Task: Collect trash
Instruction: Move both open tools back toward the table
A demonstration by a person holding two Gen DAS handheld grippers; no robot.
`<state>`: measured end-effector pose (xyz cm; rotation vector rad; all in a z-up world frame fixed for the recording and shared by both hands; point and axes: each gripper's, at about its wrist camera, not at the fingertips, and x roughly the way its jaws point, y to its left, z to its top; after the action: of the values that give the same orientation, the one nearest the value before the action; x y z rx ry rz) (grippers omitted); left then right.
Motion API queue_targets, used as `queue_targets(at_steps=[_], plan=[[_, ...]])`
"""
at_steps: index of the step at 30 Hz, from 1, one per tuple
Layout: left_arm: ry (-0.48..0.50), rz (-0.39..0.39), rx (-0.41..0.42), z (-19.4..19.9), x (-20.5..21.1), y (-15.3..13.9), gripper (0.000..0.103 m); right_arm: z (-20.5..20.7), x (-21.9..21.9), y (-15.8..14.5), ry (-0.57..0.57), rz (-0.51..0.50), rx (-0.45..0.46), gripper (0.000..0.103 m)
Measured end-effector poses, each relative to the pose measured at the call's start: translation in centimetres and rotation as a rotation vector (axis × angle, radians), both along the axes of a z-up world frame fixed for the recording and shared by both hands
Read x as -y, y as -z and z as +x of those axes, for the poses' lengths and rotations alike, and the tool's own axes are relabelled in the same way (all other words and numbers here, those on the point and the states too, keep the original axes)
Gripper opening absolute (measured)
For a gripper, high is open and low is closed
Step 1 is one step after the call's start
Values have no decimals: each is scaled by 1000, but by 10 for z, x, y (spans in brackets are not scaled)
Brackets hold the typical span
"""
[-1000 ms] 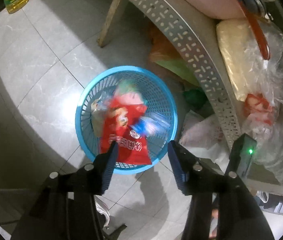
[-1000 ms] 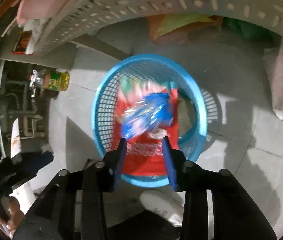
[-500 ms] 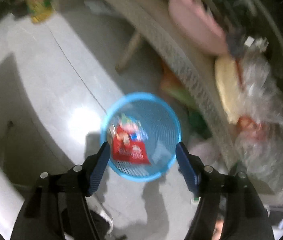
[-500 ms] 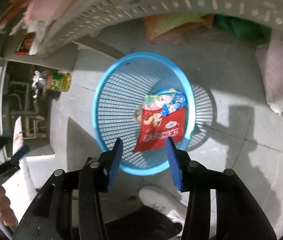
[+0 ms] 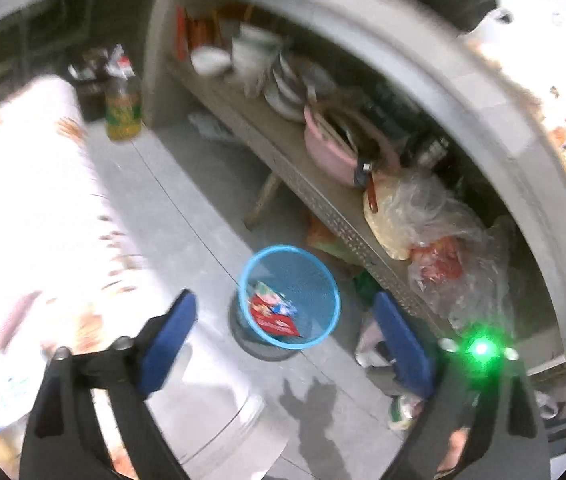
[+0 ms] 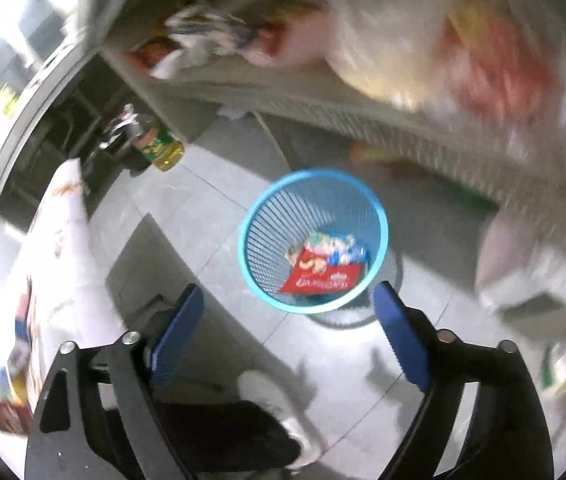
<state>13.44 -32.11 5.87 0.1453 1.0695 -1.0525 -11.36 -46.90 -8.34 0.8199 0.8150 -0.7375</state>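
A blue mesh waste basket (image 5: pixel 325 276) stands on the grey tile floor; it also shows in the right wrist view (image 6: pixel 279 220). Inside lie a red snack wrapper (image 5: pixel 273 318) and a small blue wrapper (image 5: pixel 287 309), also seen as the red wrapper (image 6: pixel 323 278) and blue wrapper (image 6: pixel 357 255) in the right view. My left gripper (image 5: pixel 285 304) is open and empty, high above the basket. My right gripper (image 6: pixel 289 296) is open and empty, also well above it.
A perforated metal shelf (image 5: pixel 323 204) beside the basket holds a pink basin (image 5: pixel 331 152), bowls and plastic bags (image 5: pixel 435 224). A yellow oil bottle (image 5: pixel 123 114) stands on the floor. A white floral table cover (image 5: pixel 23 208) is at left. A white shoe (image 6: pixel 271 396) is below.
Both grippers have risen far above the basket and opened wider. The wrappers that were falling a second ago now lie in the basket.
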Motion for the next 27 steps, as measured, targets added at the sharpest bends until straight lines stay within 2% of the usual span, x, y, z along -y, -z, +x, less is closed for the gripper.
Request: queue_targets(at_steps=[5,9,12,16,22,24,27], plan=[[-79,-63,68,-9,-103,-30,97,9,-39,-37,-107,-76,39,89],[-228,-70,166,-12,-192,-40,97,23,-71,-63,-208,-94,112,89],[-352,-100,164,-11,-258,-38,97,45,-96,-79,-300,-135,154,90],[-464,-119,156,-11,-316,-30,97,84,-133,-107,-488,-235,176,94],[-523,-143,176,-15,-364,-18,97,162,-210,-144,-857,-413,198,95],[-501,-167,173,-17,-372,-11,97,191,-239,-154,-999,-458,224,95],[-438,-203,163,-24,-371,-1,97,228,-271,-159,-1169,-502,216,95]])
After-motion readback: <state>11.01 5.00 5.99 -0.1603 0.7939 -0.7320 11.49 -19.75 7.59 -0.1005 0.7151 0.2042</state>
